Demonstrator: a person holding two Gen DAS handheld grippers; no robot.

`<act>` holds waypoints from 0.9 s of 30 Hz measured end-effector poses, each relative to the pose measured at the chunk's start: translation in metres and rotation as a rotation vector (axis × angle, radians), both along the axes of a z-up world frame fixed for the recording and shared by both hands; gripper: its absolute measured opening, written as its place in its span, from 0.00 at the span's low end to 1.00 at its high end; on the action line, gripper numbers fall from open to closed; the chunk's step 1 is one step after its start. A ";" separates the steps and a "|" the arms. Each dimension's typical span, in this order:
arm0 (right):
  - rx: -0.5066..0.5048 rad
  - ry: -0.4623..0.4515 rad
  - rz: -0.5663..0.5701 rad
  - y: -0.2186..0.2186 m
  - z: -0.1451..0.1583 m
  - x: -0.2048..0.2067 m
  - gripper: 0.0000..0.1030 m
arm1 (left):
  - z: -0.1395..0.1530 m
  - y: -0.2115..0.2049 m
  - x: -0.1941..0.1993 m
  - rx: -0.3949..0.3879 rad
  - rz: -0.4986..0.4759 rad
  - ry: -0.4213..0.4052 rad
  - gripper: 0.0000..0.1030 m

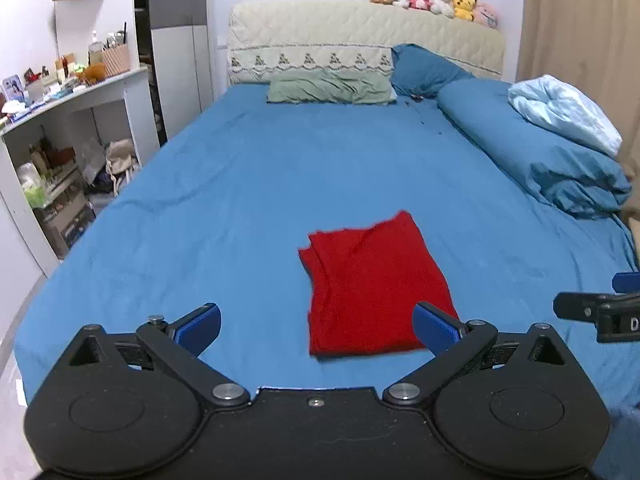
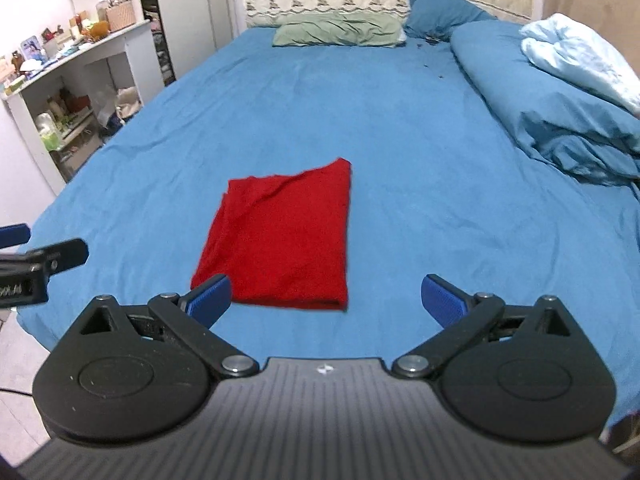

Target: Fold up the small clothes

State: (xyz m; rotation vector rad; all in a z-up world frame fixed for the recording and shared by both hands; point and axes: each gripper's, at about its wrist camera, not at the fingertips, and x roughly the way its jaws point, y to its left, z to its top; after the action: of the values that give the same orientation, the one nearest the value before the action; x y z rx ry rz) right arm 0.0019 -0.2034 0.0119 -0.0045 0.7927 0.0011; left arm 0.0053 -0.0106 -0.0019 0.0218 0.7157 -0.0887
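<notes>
Left gripper (image 1: pixel 316 328): jaws wide, empty. Right gripper (image 2: pixel 326 294): jaws wide, empty. Red cloth (image 1: pixel 372 288): folded, flat on blue bed sheet (image 1: pixel 260 184), just ahead between both grippers, long axis running away; neither gripper clearly nearer.

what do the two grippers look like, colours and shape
Both are alike: the left gripper and right gripper have matte black bodies with two round side lobes, triangular cut-outs, silver pivot bolts and black link arms ending in ribbed blue finger pads. The right one's top plate is ridged grey. No hands or sleeves show.
</notes>
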 end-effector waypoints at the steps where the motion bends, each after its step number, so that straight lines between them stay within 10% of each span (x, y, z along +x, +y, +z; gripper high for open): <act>1: -0.003 0.004 -0.007 0.000 -0.001 -0.005 1.00 | -0.001 0.000 -0.004 0.000 -0.007 0.009 1.00; 27: 0.008 0.047 -0.083 -0.002 -0.021 -0.042 1.00 | -0.010 -0.014 -0.030 0.028 -0.049 -0.017 1.00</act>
State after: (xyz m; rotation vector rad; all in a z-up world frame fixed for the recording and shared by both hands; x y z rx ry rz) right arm -0.0400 -0.2055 -0.0086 0.0362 0.8397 -0.0743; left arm -0.0251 -0.0242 -0.0123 0.0666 0.6997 -0.1258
